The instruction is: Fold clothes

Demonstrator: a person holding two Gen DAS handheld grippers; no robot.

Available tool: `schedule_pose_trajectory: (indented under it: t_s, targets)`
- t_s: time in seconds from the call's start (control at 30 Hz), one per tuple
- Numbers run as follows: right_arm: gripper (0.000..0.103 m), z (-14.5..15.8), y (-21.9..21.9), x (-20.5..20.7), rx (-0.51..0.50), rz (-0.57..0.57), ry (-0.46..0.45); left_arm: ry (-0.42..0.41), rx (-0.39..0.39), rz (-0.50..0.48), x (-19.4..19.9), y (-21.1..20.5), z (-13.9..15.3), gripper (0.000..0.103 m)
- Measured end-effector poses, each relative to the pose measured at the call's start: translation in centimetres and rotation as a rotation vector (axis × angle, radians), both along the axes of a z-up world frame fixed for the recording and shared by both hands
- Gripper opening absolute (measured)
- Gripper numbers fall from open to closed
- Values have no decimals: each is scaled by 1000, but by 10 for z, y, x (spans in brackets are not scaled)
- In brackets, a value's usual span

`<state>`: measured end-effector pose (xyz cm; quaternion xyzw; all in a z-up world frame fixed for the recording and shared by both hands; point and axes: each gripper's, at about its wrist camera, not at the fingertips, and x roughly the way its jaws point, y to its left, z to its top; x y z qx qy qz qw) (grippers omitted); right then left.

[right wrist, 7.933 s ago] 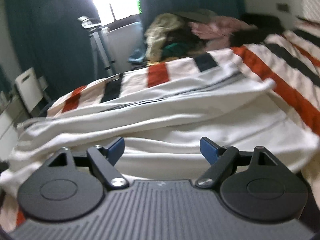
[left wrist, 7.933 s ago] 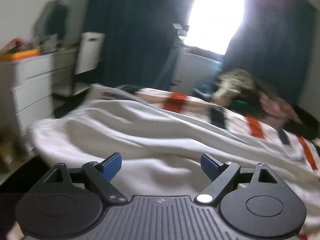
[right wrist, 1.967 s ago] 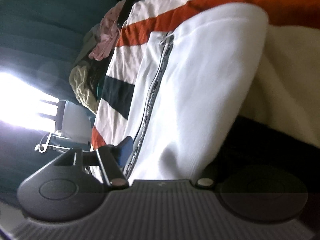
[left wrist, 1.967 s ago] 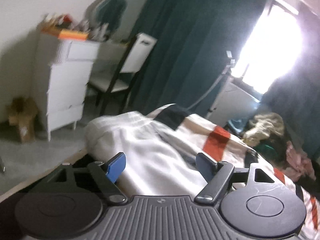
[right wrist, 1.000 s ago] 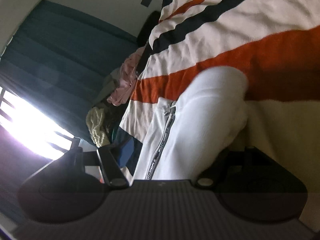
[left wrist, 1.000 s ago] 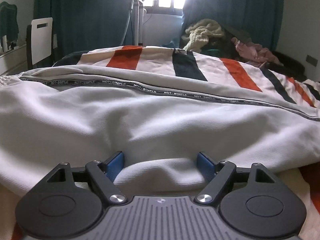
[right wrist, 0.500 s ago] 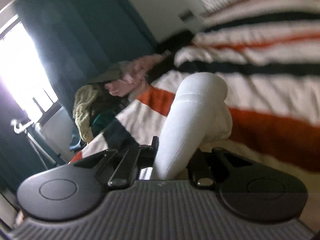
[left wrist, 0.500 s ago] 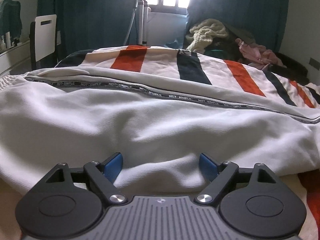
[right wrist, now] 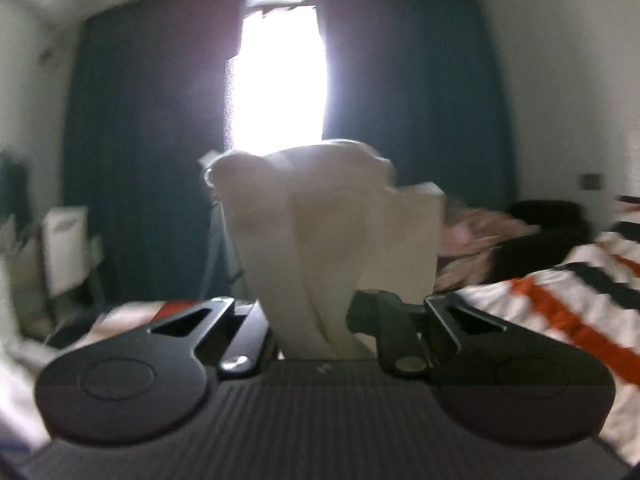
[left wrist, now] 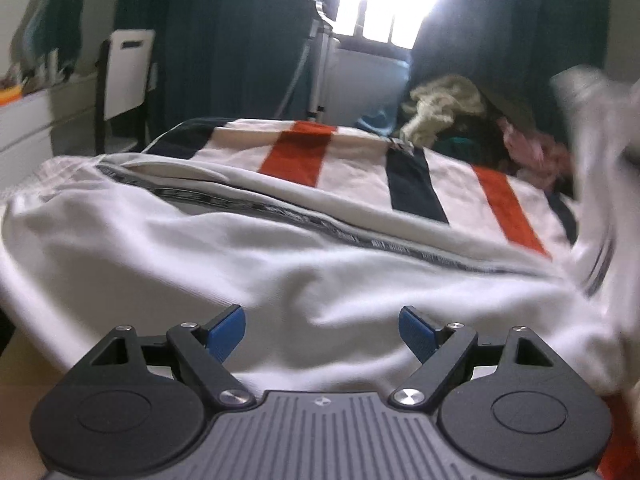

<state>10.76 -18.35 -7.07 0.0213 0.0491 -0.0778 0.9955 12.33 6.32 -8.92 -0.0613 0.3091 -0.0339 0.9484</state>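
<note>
Across the striped bedspread [left wrist: 404, 160] lie the white trousers [left wrist: 248, 264], their long axis running from the left edge of the left wrist view toward the right, with a dark lettered side tape [left wrist: 344, 236] tracing that line slightly downhill to the right. At the right edge the cloth rises off the bed in a blurred column — its upper end is too smeared to read. The left gripper [left wrist: 321, 330] hangs just over the near fold with its blue pads [left wrist: 224, 330] spread wide and nothing pinched between them.

The right gripper [right wrist: 320, 320] is clamped tight on a bunched end of the trousers [right wrist: 320, 232]; the fabric stands up from the jaws in a fan of folds, pointing upward against the bright window [right wrist: 280, 80].

Behind the bed hang dark blue curtains [left wrist: 224, 40] on either side of the window. A white chair [left wrist: 124, 72] and a white dresser [left wrist: 28, 124] stand at the left, and a heap of other clothes [left wrist: 448, 108] sits at the bed's far corner.

The right wrist view is heavily motion-blurred, and the gripper's pads are hidden by the cloth. The near hem of the trousers is cut off by the left gripper's body.
</note>
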Motion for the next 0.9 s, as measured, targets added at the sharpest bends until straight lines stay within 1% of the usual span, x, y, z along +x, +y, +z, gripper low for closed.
schedule_pose_trajectory:
  t_s: [0.07,0.13,0.2,0.23,0.3,0.33,0.43,0.5,0.67,0.77,0.8,0.87,0.9]
  targets:
    - [13,-23,34,14,-69,84,83,-6,-27,33,1,10,5,86]
    - [13,-54,64,28,-140,171,208,-6,-27,70,2,18,8,86]
    - [15,-89,86,40,-207,199,356,1,-49,93,2,27,11,86]
    - [16,-97,89,41,-219,198,376,4,-67,100,1,32,13,86]
    - [16,-110,92,44,-241,192,404,6,-115,106,1,40,16,86]
    - [16,-107,91,44,-232,190,398,5,-131,107,2,43,17,86]
    - [16,-95,95,39,-213,199,338,-7,-163,117,6,50,20,86]
    - [16,-94,109,37,-228,230,287,-20,-186,129,9,55,21,86]
    - [15,-93,139,27,-278,365,248,-49,-267,139,12,67,16,86]
    - [17,-96,141,32,-269,376,291,-52,-288,115,14,67,12,86]
    - [18,-94,139,33,-249,378,303,-54,-289,103,14,65,12,86]
    - [24,-86,131,35,-192,390,350,-58,-291,78,14,61,11,86]
    - [29,-82,126,34,-157,397,380,-63,-290,64,14,59,11,86]
